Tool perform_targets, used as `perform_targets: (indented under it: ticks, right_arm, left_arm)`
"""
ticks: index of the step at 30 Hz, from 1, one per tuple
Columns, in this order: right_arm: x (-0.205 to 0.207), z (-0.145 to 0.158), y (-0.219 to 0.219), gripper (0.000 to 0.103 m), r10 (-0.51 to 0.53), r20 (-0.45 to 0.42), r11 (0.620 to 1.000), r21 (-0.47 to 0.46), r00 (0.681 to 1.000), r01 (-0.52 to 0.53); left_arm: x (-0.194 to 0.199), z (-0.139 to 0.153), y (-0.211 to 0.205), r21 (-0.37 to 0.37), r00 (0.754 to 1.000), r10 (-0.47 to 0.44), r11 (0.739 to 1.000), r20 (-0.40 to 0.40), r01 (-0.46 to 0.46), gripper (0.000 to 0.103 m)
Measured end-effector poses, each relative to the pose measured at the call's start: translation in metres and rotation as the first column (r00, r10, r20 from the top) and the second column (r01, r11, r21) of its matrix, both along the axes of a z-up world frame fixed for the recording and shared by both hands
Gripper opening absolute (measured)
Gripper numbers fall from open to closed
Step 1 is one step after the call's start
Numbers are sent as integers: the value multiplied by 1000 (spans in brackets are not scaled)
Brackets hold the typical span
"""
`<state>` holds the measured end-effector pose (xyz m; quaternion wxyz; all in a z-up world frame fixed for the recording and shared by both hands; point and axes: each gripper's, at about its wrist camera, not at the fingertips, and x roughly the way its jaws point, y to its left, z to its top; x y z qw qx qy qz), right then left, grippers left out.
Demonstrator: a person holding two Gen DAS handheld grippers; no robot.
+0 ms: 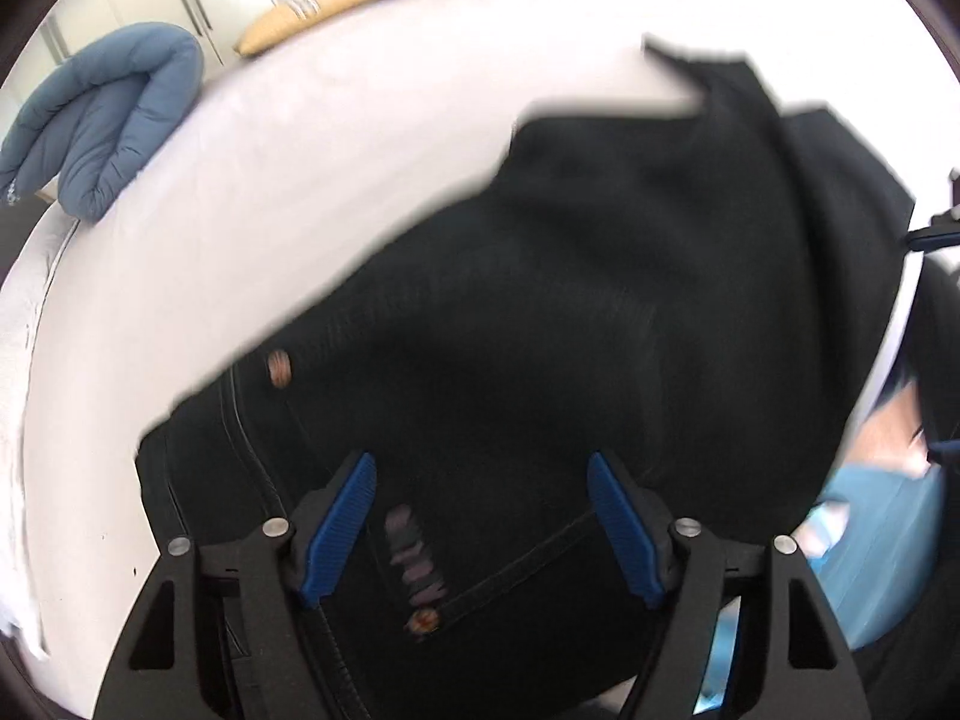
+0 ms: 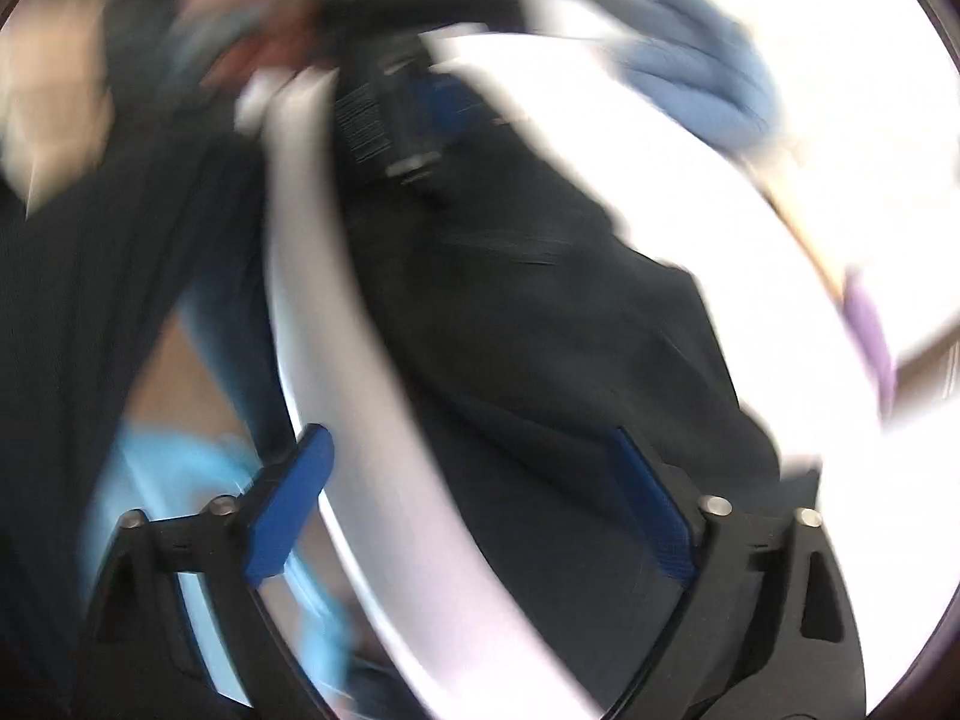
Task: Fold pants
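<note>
Pants (image 1: 600, 276) lengthwise diagonal, waistband nearest camera

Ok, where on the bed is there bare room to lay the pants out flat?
Bare sheet runs between the pants and the blue duvet, on toward the pillows. A narrower strip lies along the near left edge. It is crowded at the right, where the pants bunch up. The right wrist view is too blurred to add more.

Both wrist views close above black pants (image 1: 570, 300) on white bed (image 1: 300, 150); right view motion-blurred.
</note>
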<state>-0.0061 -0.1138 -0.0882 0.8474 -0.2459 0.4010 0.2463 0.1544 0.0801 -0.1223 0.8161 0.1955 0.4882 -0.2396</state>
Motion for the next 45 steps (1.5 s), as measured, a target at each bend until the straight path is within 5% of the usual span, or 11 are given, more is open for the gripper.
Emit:
perform_targets:
  ticks: [4, 8, 12, 17, 28, 29, 32, 34, 37, 42, 45]
  right_arm:
    - [54, 29, -80, 93, -327, -95, 916, 213, 940, 340]
    - [126, 47, -159, 93, -571, -209, 739, 290, 794, 608]
    - [200, 42, -214, 94, -741, -302, 559, 219, 600, 800]
    - [278, 12, -240, 93, -797, -367, 472, 117, 480, 874]
    - [359, -48, -215, 93, -858, -282, 491, -202, 430, 847]
    - [360, -50, -217, 91, -859, -291, 483, -188, 422, 855]
    - [361, -58, -212, 64, -842, -354, 478, -137, 408, 868]
    - [362, -53, -210, 23, -838, -348, 484, -118, 421, 867]
    - [358, -37, -216, 5, -823, -381, 464, -24, 421, 886]
    - [321, 15, -244, 3, -823, -365, 395, 182, 435, 900]
    - [257, 51, -264, 3, -843, -326, 327, 320, 427, 889]
  left_arm:
    - [19, 31, -26, -175, 999, 42, 984, -5, -42, 76]
    - [40, 17, -55, -268, 992, 83, 958, -98, -106, 75]
    - [44, -41, -64, -224, 964, 144, 955, -222, -194, 58]
    - [27, -52, -78, -180, 974, 142, 968, -175, -173, 60]
    - [34, -52, -80, -191, 974, 138, 966, -178, -172, 65]
    - [35, -53, -87, -190, 975, 138, 967, -176, -171, 65]
    - [35, -54, -89, -192, 975, 136, 967, -173, -169, 66]
    - [33, -52, -86, -193, 976, 135, 967, -172, -167, 67]
    - [31, -51, -83, -191, 976, 135, 967, -173, -168, 67]
    - [31, -52, -83, -185, 974, 140, 967, -178, -173, 68]
    - [32, -52, -85, -181, 973, 141, 968, -182, -175, 68]
